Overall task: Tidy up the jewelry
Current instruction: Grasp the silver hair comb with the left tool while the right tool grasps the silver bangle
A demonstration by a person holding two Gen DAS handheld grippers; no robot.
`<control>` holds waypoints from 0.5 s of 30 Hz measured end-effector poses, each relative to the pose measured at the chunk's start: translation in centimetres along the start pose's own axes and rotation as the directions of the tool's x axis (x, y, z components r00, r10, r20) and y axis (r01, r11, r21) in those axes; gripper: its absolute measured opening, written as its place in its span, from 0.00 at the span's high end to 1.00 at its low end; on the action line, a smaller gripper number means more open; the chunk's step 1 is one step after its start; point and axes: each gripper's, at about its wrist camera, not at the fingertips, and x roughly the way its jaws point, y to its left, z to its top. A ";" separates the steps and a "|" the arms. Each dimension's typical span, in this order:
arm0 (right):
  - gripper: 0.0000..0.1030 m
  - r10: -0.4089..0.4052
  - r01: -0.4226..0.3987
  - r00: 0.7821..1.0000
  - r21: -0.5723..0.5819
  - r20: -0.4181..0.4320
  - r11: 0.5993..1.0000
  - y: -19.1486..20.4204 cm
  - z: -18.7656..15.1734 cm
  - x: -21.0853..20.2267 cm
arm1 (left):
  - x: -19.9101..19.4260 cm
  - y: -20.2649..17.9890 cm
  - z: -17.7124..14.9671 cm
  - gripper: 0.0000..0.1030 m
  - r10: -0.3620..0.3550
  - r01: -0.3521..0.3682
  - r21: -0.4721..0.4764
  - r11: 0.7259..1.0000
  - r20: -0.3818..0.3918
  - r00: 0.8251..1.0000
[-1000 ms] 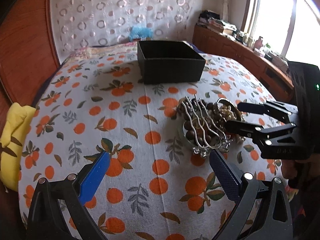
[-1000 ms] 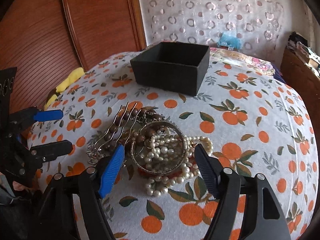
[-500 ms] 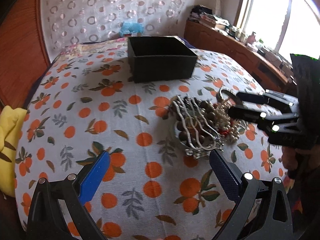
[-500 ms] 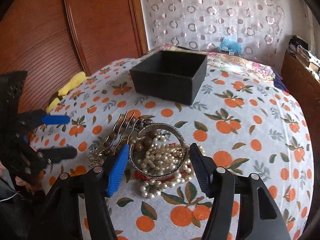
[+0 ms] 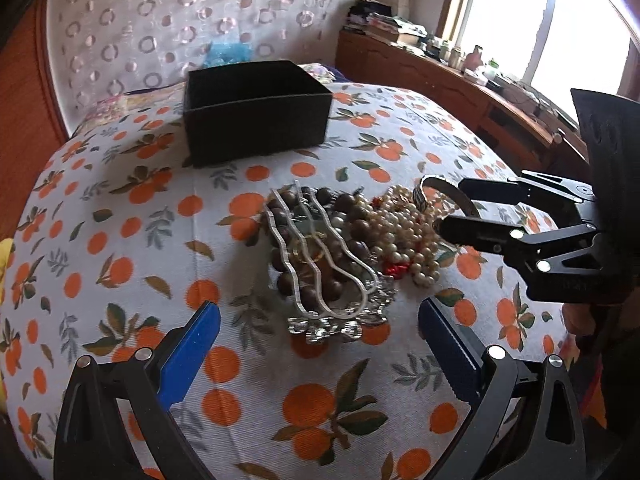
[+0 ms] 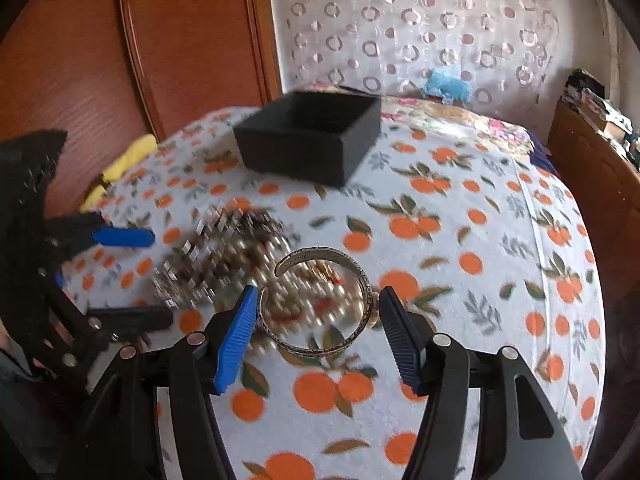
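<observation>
A heap of jewellery lies on the orange-print cloth (image 5: 120,240): a silver wavy hair comb (image 5: 320,248), brown beads (image 5: 352,204) and pearl strands (image 5: 404,224). Behind it stands an open black box (image 5: 256,120), also visible from the right wrist (image 6: 308,148). My right gripper (image 6: 318,300) is shut on a silver cuff bangle (image 6: 365,292), one pad on each side, and holds it just above the blurred heap. From the left wrist, that gripper (image 5: 452,206) and the bangle (image 5: 430,180) sit at the heap's right edge. My left gripper (image 5: 319,312) stands open just short of the comb, holding nothing.
A yellow cloth (image 6: 120,164) lies at the left edge by the wooden headboard (image 6: 180,40). A cluttered wooden dresser (image 5: 440,88) runs under the window on the right. A blue object (image 6: 446,84) sits behind the box. The cloth falls away at all edges.
The right gripper's jaws narrowed onto the bangle and raised it off the heap. The left gripper moved in until the heap sat centred between its open fingers.
</observation>
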 end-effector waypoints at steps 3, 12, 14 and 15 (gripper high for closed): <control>0.38 -0.035 0.035 0.999 0.002 -0.014 0.999 -0.6 -0.7 -0.1 | 0.4 -0.6 0.0 0.07 -0.008 0.008 0.019 1.000 -0.002 1.000; 0.38 -0.037 0.037 0.999 0.009 -0.025 0.999 -1.3 -1.1 -0.3 | 1.0 -0.8 0.0 0.30 0.013 -0.013 0.026 1.000 -0.007 1.000; 0.37 -0.028 0.028 0.999 0.002 -0.026 1.000 -1.1 -1.1 -0.1 | 0.9 -0.5 -0.1 0.37 0.019 -0.019 0.023 1.000 -0.002 1.000; 0.35 -0.027 0.027 0.999 -0.002 -0.028 1.000 -1.0 -1.2 -0.1 | 0.8 -0.4 -0.1 0.40 0.020 -0.020 0.022 1.000 -0.001 1.000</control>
